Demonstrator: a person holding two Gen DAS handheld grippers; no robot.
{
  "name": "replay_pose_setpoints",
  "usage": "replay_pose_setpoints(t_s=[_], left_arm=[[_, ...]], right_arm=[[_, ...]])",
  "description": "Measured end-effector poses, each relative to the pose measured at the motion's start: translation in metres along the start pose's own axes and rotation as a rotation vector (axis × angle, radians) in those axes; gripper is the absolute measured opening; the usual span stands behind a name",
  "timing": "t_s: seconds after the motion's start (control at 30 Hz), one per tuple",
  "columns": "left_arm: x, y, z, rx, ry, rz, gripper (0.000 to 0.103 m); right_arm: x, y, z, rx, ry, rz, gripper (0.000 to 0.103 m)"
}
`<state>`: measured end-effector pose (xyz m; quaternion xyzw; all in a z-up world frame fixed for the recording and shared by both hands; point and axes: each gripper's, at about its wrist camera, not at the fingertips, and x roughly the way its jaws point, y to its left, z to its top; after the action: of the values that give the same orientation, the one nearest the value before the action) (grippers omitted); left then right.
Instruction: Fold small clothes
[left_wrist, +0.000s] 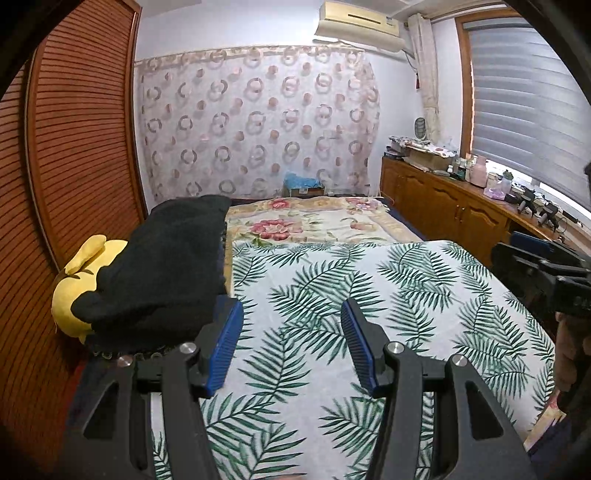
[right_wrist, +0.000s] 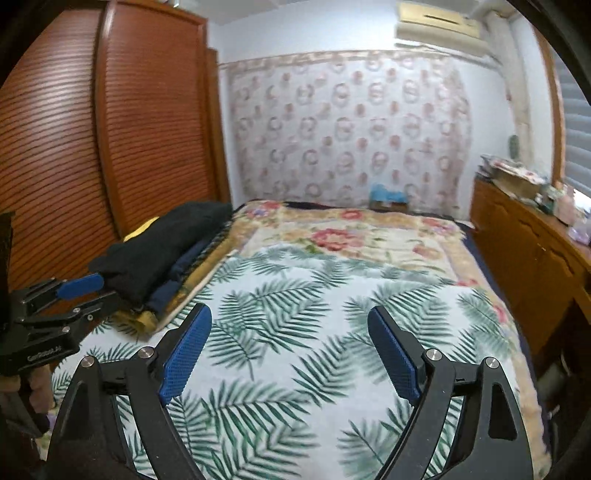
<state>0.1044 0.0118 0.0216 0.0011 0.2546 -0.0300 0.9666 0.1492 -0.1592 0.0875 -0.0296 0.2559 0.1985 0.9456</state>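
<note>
Bedroom walls, a slatted wooden wardrobe (left_wrist: 77, 147) and a bed fill both views, and nearest the cameras a white sheet with green palm leaves (left_wrist: 369, 295) covers the bed's near end. Over that sheet the left gripper (left_wrist: 291, 343) hangs with its jaws wide and nothing between the blue pads (left_wrist: 225, 343). The right gripper (right_wrist: 290, 350) also hovers above the leaf sheet, jaws spread wide and holding nothing; in the left wrist view it shows at the bed's right edge (left_wrist: 543, 273), and in the right wrist view the left one shows at the left edge (right_wrist: 74, 295).

Along the bed's left edge, just beyond the left gripper's left finger, lies a pile of black clothes (left_wrist: 162, 273), bunched rather than flat, with dark blue fabric (right_wrist: 177, 273) under it. A yellow plush toy (left_wrist: 74, 288) sits against the pile's left side, next to the wardrobe.

Farther on, a floral blanket (left_wrist: 314, 221) covers the bed's far end. A wooden sideboard (left_wrist: 443, 199) cluttered with small items runs along the right wall under a window blind (left_wrist: 528, 96), and a circle-patterned curtain (left_wrist: 258, 122) hangs on the far wall below an air conditioner (left_wrist: 358, 22).
</note>
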Motion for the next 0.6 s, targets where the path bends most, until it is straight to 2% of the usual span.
replay_pose_setpoints(t_s=[0.17, 0.4, 0.6], left_arm=[[-0.013, -0.01, 0.014, 0.0, -0.039, -0.008, 0.054], [-0.032, -0.014, 0.035, -0.011, -0.087, -0.006, 0.054], [-0.043, -0.015, 0.039, -0.017, -0.118, 0.001, 0.054]], right_arm=[[-0.033, -0.016, -0.001, 0.031, -0.051, -0.066, 0.088], [-0.062, -0.025, 0.005, 0.048, -0.103, -0.1, 0.088], [-0.077, -0.026, 0.01, 0.055, -0.137, -0.112, 0.088]])
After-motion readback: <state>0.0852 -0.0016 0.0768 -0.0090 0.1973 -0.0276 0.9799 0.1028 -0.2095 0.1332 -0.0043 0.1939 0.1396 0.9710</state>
